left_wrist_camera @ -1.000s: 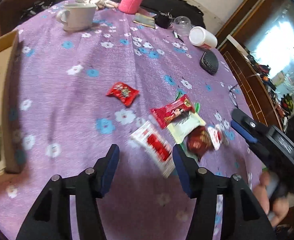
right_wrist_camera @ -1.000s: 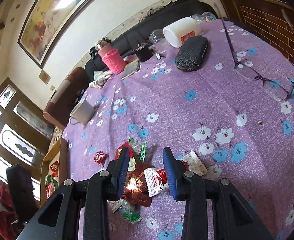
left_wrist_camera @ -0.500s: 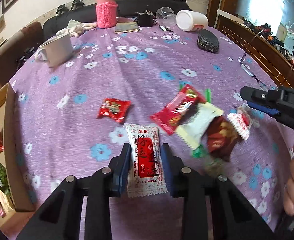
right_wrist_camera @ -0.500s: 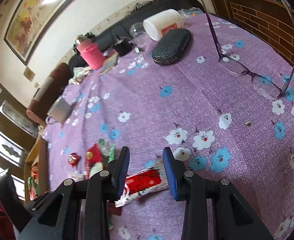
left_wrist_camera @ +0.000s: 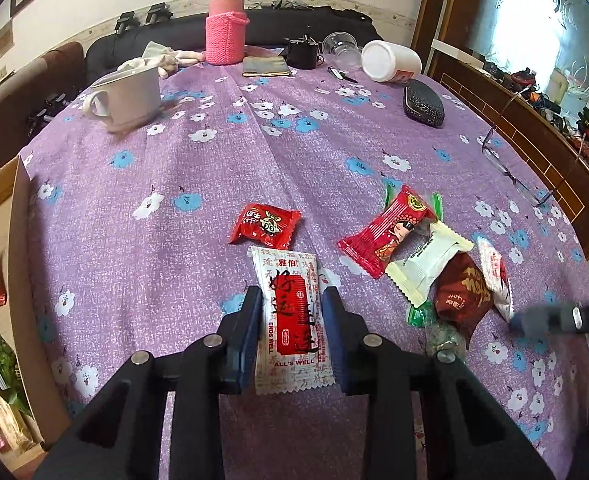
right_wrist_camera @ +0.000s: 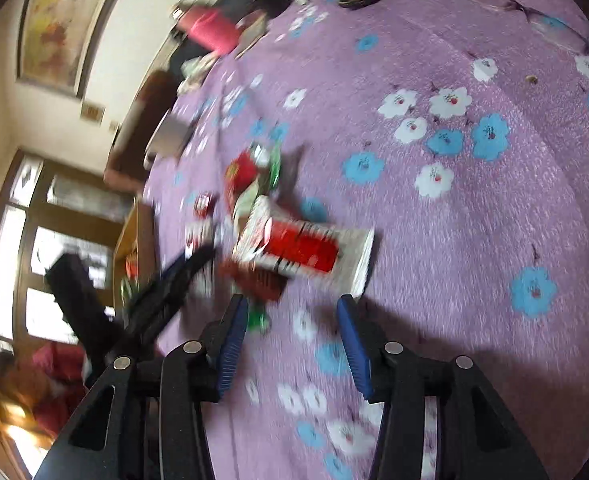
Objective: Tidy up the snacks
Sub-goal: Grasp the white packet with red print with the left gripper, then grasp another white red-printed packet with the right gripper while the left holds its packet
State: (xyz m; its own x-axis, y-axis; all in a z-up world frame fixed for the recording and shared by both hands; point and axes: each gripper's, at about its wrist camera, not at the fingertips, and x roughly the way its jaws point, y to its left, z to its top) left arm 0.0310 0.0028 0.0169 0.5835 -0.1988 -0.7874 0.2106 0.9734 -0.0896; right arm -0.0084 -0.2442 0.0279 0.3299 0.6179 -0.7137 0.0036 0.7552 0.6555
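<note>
A white-and-red snack packet [left_wrist_camera: 286, 268] lies on the purple flowered tablecloth [left_wrist_camera: 198, 168], and my left gripper [left_wrist_camera: 292, 308] is shut on its long sides. Beyond it rests a small red packet [left_wrist_camera: 264, 225]. To the right is a heap: a long red packet [left_wrist_camera: 386, 232], a white one [left_wrist_camera: 426, 264], a dark red one [left_wrist_camera: 460, 296] and a white-red one [left_wrist_camera: 494, 276]. My right gripper [right_wrist_camera: 292, 306] hovers at that heap with its jaws opening. A white-red packet [right_wrist_camera: 306, 248] lies just ahead of its tips, and nothing is between the pads. This view is blurred.
A cardboard box [left_wrist_camera: 16, 240] holding snack bags stands at the left table edge. Further back are a white mug [left_wrist_camera: 128, 96], a pink-sleeved bottle [left_wrist_camera: 225, 28], a tipped white jar [left_wrist_camera: 390, 66], a black case [left_wrist_camera: 423, 102] and glasses [left_wrist_camera: 510, 168].
My left gripper has closed from wide open onto the white-and-red packet. My right gripper has dropped and tilted toward the heap, and its jaws have widened.
</note>
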